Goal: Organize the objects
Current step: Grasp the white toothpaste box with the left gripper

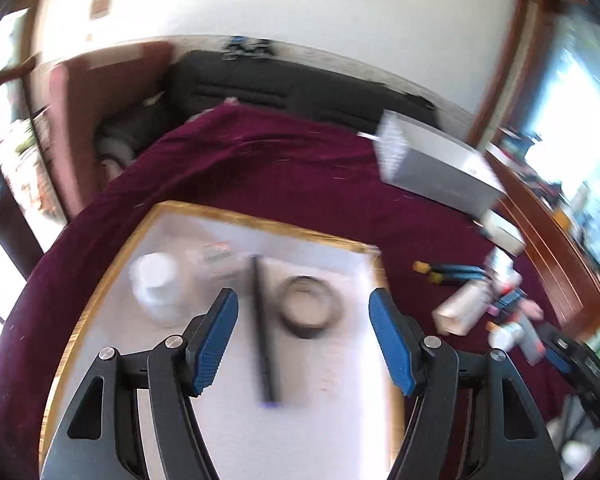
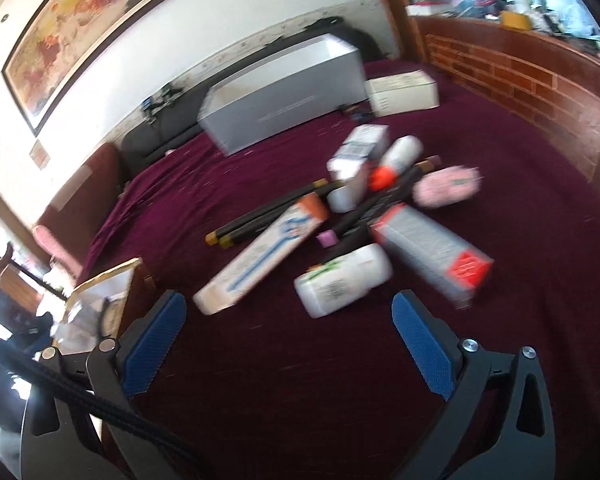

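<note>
My left gripper (image 1: 302, 300) is open and empty above a white tray (image 1: 340, 360) with a gold rim. On the tray lie a black pen-like stick (image 1: 262, 332), a dark tape ring (image 1: 309, 312), a white jar (image 1: 156, 280) and a small packet (image 1: 220, 256). My right gripper (image 2: 288, 308) is open and empty above the maroon cloth, just short of a pile: a white bottle (image 2: 342, 280), a long blue-and-white box (image 2: 264, 256), a red-ended box (image 2: 432, 256), black sticks (image 2: 272, 212), a pink pouch (image 2: 446, 186) and a white spray can (image 2: 396, 156).
A large white box (image 2: 284, 92) stands at the back of the cloth, with a smaller white box (image 2: 404, 92) to its right. The tray's corner (image 2: 100, 284) shows at the left. A brick-patterned ledge (image 2: 520, 80) runs along the right. The pile also shows in the left wrist view (image 1: 480, 300).
</note>
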Motion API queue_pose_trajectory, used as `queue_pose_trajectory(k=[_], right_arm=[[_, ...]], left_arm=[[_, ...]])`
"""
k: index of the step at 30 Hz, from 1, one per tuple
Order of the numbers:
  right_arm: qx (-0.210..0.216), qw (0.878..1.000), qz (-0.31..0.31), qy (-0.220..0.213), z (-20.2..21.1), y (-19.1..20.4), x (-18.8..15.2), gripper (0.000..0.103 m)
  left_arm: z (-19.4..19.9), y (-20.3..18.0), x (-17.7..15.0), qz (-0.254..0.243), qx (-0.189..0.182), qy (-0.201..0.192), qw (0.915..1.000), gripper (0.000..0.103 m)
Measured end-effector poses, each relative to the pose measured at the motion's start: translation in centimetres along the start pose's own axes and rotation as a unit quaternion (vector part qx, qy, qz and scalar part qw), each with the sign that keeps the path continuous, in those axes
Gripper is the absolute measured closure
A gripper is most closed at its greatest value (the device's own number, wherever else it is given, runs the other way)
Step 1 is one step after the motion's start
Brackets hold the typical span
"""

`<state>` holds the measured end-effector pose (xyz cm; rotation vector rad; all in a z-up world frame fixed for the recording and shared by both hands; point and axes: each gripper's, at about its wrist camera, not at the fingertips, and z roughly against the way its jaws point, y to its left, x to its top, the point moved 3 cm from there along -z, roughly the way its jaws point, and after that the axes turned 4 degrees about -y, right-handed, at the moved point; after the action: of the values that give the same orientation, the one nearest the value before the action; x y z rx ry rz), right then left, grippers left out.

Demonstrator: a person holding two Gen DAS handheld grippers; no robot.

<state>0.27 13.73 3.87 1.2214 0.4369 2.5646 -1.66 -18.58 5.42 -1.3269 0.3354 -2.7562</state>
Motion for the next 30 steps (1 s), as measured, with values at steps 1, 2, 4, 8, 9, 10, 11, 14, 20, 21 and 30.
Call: queue_pose_trajectory(k=[1,2,4,8,9,10,11,14,20,21,30], right_arm=[[-0.012,1.0,-0.005,-0.006,0.0,-1.2,0.3,0.0],[-0.018,1.0,-0.011,-0.008,-0.1,-1.9,0.6,0.0],[-0.026,0.999,-0.028,-0.015,-0.3,-3.8,1.3,0.0],[-0.045,0.998,-0.036,-0.041,-0.2,-6.0,2.5,0.0],[-0.046,0.997,-0.037,-0.046,-0.1,-6.4,2.7,0.0],[-0.047,0.997,-0.038,-0.054,0.0,-6.9,2.8,0.0],[-0.051,0.996,-0.037,-0.061,0.1,-7.3,3.0,0.0],[-0.048,0.995,-0.056,-0.065,0.0,-8.6,3.1,0.0],[-0.033,0.994,-0.082,-0.057,-0.2,-9.6,3.2,0.0],[-0.034,0.994,-0.087,-0.054,-0.3,-9.8,3.2,0.0],[-0.03,0.993,-0.108,-0.034,-1.1,-10.7,2.8,0.0]], left_arm=[[0.0,-1.5,-0.1,-0.017,-0.009,0.004,0.9998,0.041],[-0.1,-3.0,-0.2,-0.035,-0.021,0.01,0.9991,0.041],[-0.9,-5.9,-0.7,-0.062,-0.04,0.027,0.9969,0.041],[-4.4,-10.8,-2.1,-0.112,-0.057,0.097,0.9873,0.041],[-5.2,-11.7,-2.5,-0.124,-0.058,0.11,0.9845,0.041],[-6.1,-12.8,-2.7,-0.139,-0.058,0.121,0.9811,0.041],[-6.9,-14.0,-3.0,-0.16,-0.055,0.13,0.977,0.041],[-8.9,-16.6,-3.5,-0.216,-0.041,0.132,0.9664,0.041],[-12.6,-20.2,-4.4,-0.366,0.015,0.09,0.9263,0.041],[-13.2,-20.4,-4.6,-0.379,0.017,0.089,0.9211,0.041],[-15.3,-23.9,-5.9,-0.436,0.02,0.054,0.8981,0.039]])
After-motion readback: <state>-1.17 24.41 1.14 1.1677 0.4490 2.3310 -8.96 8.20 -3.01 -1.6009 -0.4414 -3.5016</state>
